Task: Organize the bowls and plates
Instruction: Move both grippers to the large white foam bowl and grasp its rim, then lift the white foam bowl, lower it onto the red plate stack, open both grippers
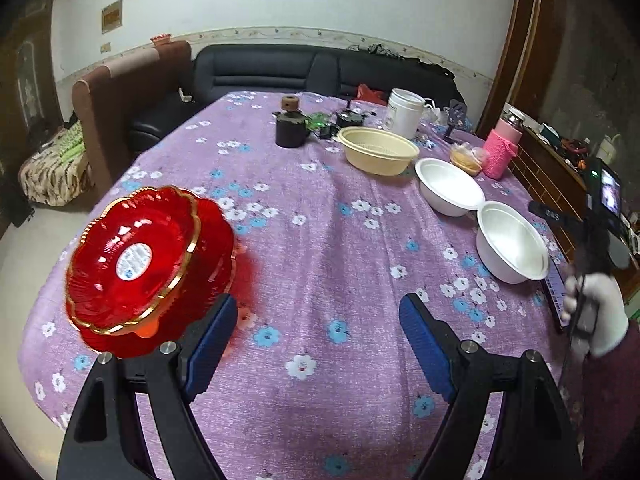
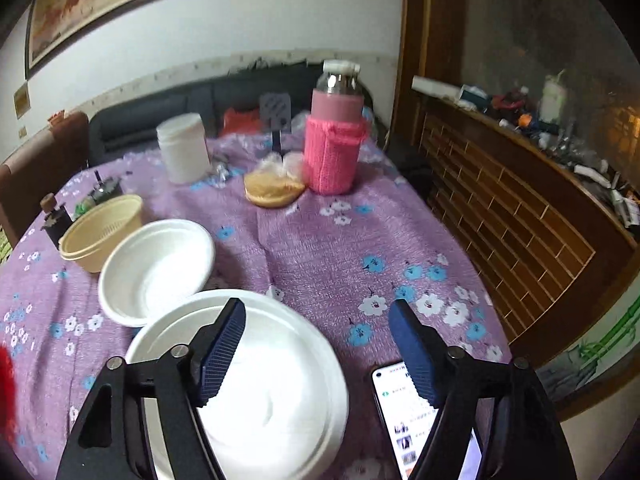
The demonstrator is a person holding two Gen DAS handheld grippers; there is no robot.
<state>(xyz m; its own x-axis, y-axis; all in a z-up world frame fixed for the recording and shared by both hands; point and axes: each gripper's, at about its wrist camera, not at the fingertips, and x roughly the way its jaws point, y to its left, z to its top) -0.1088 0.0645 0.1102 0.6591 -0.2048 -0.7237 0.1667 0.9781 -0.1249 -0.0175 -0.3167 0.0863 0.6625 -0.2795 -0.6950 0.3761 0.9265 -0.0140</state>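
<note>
Your right tool [image 2: 316, 344] stands released over the near white bowl [image 2: 256, 384] on the tabletop [image 2: 344, 240]. Judge the bowl light, thin and easily crushed; grip its rim gently.

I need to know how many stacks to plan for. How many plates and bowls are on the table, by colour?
Red plates: 2, one on top of the other
White bowls: 2, the near one and the far one
Cream bowl: 1
Total: 5

No legible text on anything
</note>
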